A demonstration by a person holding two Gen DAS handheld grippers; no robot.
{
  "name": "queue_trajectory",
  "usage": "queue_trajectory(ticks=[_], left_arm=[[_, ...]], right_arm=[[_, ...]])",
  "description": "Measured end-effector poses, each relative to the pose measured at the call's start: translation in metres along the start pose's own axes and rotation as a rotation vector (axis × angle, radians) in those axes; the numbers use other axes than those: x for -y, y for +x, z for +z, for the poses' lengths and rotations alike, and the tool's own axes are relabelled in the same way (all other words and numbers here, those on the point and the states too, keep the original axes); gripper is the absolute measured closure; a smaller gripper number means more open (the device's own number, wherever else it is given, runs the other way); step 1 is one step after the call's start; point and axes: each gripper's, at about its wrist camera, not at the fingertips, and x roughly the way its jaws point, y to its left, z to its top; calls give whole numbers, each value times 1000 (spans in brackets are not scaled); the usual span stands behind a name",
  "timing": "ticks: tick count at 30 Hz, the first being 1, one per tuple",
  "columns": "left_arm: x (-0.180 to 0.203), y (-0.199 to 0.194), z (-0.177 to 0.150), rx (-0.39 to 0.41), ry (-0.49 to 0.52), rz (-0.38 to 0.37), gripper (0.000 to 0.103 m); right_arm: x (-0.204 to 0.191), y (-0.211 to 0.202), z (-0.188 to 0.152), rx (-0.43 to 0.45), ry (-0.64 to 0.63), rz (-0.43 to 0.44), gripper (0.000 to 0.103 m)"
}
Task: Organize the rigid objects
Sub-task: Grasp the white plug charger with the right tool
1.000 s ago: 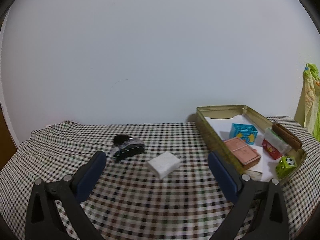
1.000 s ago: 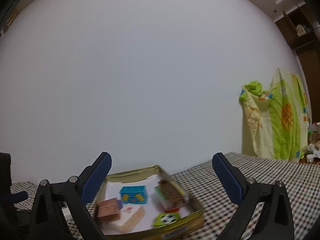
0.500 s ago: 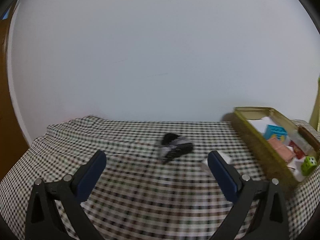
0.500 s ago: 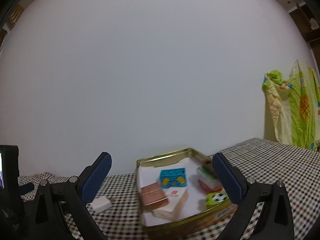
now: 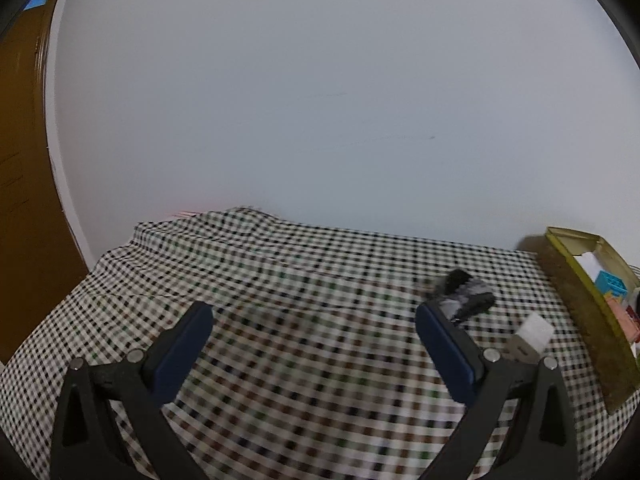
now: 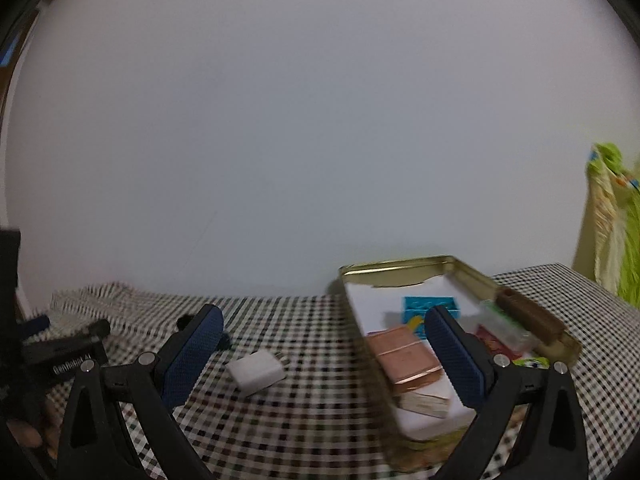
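A white block lies on the checked cloth left of a gold tin tray; it also shows in the left wrist view. A black and grey hair clip lies behind it, mostly hidden in the right wrist view. The tray holds a blue block, a pink box, a brown comb and other small items. My left gripper is open and empty over the cloth, left of the clip. My right gripper is open and empty, above the block and the tray's left wall.
The checked cloth covers the table up to a white wall. A brown door stands at far left. A green and yellow cloth hangs at far right. The left gripper's body shows at the left of the right wrist view.
The left gripper has swung left, so the clip, block and tray slid to the right of its view. The right gripper has swung left and down toward the tray and block.
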Motion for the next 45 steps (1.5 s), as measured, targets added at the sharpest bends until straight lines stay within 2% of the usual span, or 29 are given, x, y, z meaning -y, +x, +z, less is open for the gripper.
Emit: queue_trajectory(ticks=[4,9,14,20,22,23,24,31,37,39,41,45], left_arm=[[-10,10,3,-18,-4,29,1],[-23,24,5,-45,-27,75,1],[-27,35,4,-93,-56,75,1],[-21,41,3,-105,-36,69,1],[-19,43,3,-112,-28,68,1],[-18,43,2,-115,-23,67,1],[-18,41,2,-118,-21,66,1],[-15,44,5,-133,-6,65,1],[-14,43,6,-132,-2,61,1],[-10,42,8,-129,10,42,1],[0,42,8,-123,19,-22,1],[25,39,10,-110,18,-135,1]], right_arm=[[-16,14,3,-13,-35,36,1],[-35,48,2,-149,-86,114,1],[-48,81,-9,-331,-129,188,1],[-40,106,-15,-458,-82,189,2],[-38,117,-22,-533,-63,219,12],[-38,123,-24,-563,-56,228,28],[-37,131,-28,-608,-45,227,38],[-40,119,-29,-611,-85,226,41],[-33,121,-27,-598,-67,264,41],[-21,121,-18,-526,2,286,41],[-15,107,-10,-418,47,278,41],[-11,78,4,-212,-4,166,41]])
